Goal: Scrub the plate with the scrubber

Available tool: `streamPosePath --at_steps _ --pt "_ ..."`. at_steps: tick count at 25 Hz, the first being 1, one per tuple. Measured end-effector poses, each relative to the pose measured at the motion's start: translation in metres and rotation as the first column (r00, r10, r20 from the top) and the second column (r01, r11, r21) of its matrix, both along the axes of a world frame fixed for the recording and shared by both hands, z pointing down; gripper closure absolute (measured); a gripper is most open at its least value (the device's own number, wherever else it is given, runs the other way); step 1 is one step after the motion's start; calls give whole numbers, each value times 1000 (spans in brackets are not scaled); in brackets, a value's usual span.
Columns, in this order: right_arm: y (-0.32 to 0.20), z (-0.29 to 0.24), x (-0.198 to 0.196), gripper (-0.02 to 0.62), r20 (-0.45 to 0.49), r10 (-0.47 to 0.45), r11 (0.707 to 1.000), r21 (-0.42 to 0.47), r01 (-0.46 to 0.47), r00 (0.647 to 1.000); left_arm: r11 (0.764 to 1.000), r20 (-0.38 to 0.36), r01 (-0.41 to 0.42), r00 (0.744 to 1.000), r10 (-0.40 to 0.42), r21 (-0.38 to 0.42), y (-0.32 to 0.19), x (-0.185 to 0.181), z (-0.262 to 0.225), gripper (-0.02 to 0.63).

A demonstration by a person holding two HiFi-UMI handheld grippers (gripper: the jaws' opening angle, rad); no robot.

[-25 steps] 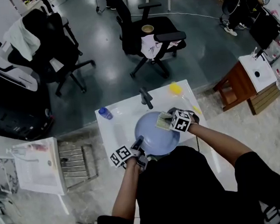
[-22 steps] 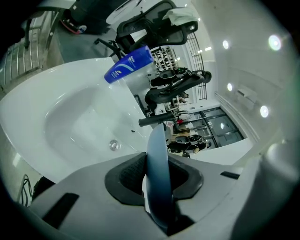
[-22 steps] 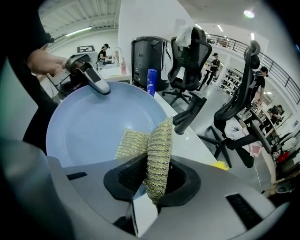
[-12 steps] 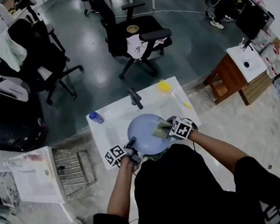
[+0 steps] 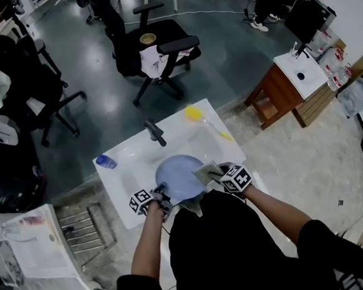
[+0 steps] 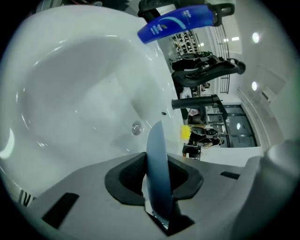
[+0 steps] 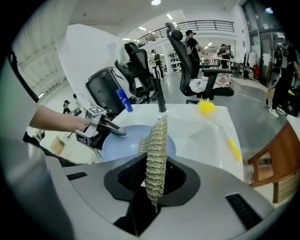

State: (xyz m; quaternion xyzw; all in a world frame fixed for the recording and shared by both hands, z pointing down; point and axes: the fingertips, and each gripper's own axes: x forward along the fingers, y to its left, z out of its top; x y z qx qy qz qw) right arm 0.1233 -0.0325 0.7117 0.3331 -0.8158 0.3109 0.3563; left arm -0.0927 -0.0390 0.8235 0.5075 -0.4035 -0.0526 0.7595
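The right gripper clamps the mesh scrubber.
Centre frame, it stands edge-on above the pale blue plate; at left, the left gripper pinches the plate's rim.

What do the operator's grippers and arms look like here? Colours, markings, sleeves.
The left gripper and the right gripper each carry a white cube with black square markers. Each gripper's own view shows a light grey moulded body with a black padded recess around the jaws. The fingers look dark in the head view. The person wears a black short-sleeved top, and the forearms are bare.
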Motion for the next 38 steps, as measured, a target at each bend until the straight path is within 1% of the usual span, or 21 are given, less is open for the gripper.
streamPosePath --at_steps 2,4,7,11,13,15,16,17,19,22,24,26,28,29,30,32,33,34,35,36,38 --pt "7 -6 5 526 25 54 999 2 -54 998 999 13 -24 1000 24 -23 -2 1 9 523" --pt "15 -12 8 526 49 105 994 4 -105 993 997 31 -67 997 68 -36 -5 2 14 526" --pt "26 -21 19 526 46 158 987 33 -160 986 993 69 -99 992 103 -59 -12 1 25 525" --pt "41 -37 34 528 50 218 972 77 -221 975 992 119 -92 988 102 -92 -17 -4 38 463" --pt "47 -42 38 528 62 231 968 84 -236 971 990 129 -121 983 131 -76 -24 -2 38 467" --pt "52 -46 40 528 82 241 965 87 -248 967 986 142 -157 976 164 -56 -26 -1 34 415" --pt "55 -50 42 528 95 247 963 87 -255 964 986 158 -160 973 167 -52 -25 -4 31 374" --pt "59 -53 44 528 111 251 961 87 -261 962 987 184 -154 970 161 -51 -22 -8 28 354" --pt "66 -61 51 528 144 250 960 92 -265 957 991 274 -127 952 136 -50 -12 -22 23 336" --pt "80 -80 70 528 199 250 954 118 -276 948 994 433 -110 895 103 -7 3 -47 -3 318" --pt "97 -91 90 528 224 247 950 134 -281 943 993 490 -101 869 62 53 15 -55 -35 318" --pt "116 -104 119 528 237 241 947 157 -282 941 988 502 -78 865 2 131 36 -41 -72 318" --pt "136 -125 151 528 285 257 930 187 -317 923 970 506 -89 862 -38 225 64 -9 -114 318" --pt "145 -137 166 528 315 263 919 206 -336 912 953 526 -118 849 -49 278 79 12 -138 318" --pt "155 -147 180 528 337 259 911 227 -345 905 931 558 -153 828 -62 331 96 33 -163 318" --pt "177 -159 202 528 349 220 905 276 -324 911 879 618 -216 779 -106 424 138 74 -208 324" --pt "187 -162 212 528 344 193 904 301 -303 919 854 637 -240 760 -131 462 160 97 -225 353" --pt "197 -163 223 528 337 167 903 325 -281 927 830 649 -260 745 -153 493 180 120 -238 400" --pt "204 -163 233 528 329 146 901 345 -262 933 810 660 -276 731 -172 517 198 142 -249 426" --pt "211 -163 241 528 322 129 900 359 -247 938 794 672 -291 716 -189 534 213 161 -258 442" --pt "224 -163 248 528 325 110 904 360 -231 939 775 703 -315 676 -223 548 243 190 -273 512"
